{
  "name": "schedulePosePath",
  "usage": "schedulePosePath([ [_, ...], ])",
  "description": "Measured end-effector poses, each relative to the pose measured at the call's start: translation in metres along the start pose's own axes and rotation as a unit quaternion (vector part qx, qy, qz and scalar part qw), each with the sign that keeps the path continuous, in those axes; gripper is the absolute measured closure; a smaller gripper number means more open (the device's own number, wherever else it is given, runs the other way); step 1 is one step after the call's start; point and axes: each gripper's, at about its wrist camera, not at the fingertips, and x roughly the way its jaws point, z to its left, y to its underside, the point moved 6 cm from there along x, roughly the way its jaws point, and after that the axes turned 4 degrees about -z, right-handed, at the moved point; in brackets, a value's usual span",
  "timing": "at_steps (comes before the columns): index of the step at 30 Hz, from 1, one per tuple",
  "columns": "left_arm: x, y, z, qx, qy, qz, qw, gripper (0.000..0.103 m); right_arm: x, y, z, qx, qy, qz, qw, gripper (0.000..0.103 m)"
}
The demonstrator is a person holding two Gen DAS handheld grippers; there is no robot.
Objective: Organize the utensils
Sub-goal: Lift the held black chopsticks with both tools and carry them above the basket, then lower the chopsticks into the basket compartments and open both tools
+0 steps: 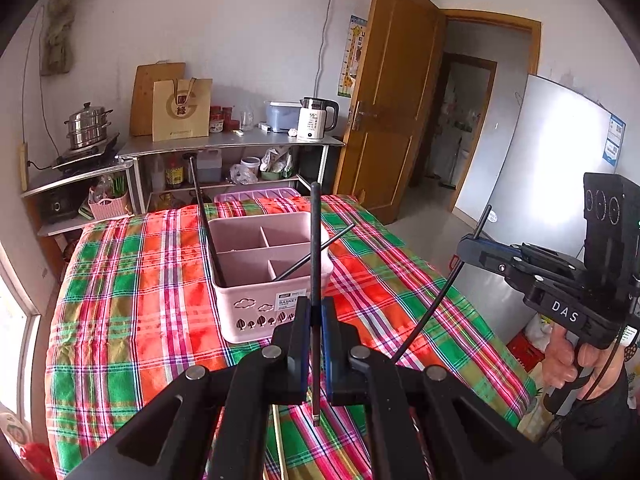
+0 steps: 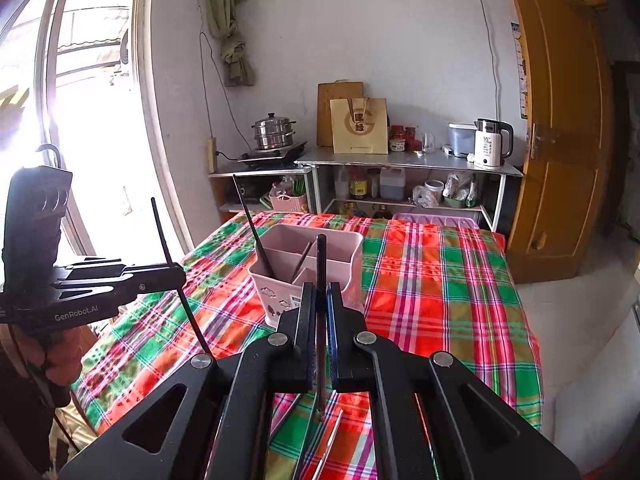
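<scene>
A pink divided basket (image 1: 256, 304) stands on the plaid table and also shows in the right wrist view (image 2: 348, 256). Two dark chopsticks (image 1: 208, 228) lean in its near compartments. My left gripper (image 1: 316, 312) is shut on an upright dark chopstick (image 1: 316, 240), just in front of the basket. My right gripper (image 2: 320, 300) is shut on another upright dark chopstick (image 2: 321, 264), near the basket's front. Each gripper shows in the other's view, the right one (image 1: 472, 246) and the left one (image 2: 176, 274), each holding its stick. More utensils (image 2: 320, 440) lie on the cloth under my right gripper.
The table carries a red-green plaid cloth (image 1: 128, 320). Behind it stands a metal shelf (image 1: 232, 140) with a kettle (image 1: 318, 120), a paper bag and jars. A steamer pot (image 1: 88, 126) sits left. A wooden door (image 1: 396, 92) and a fridge (image 1: 552, 160) stand right.
</scene>
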Motion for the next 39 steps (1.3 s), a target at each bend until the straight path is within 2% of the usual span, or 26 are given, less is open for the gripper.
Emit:
schedulePosePath([
  [9,0.003,-0.027,0.027,-0.013,-0.016,-0.007,0.9998,0.098,0.022,-0.035,0.016,0.007,-0.03,-0.023,0.999,0.098],
  [16,-0.005,-0.069,0.039,-0.009,-0.026,-0.034,0.999,0.098,0.03,-0.078,0.025,0.02,-0.055,-0.06,0.997,0.098],
  [22,-0.005,-0.109,0.051,-0.01,-0.029,-0.062,0.9976,0.098,0.042,-0.108,0.031,0.022,-0.058,-0.083,0.995,0.098],
  [30,0.017,-0.13,0.067,-0.013,-0.027,-0.074,0.9968,0.098,0.072,-0.118,0.021,0.035,-0.05,-0.088,0.994,0.098],
  [39,0.054,-0.111,0.086,-0.025,-0.027,-0.064,0.9972,0.098,0.113,-0.099,0.016,0.041,-0.041,-0.064,0.996,0.098],
])
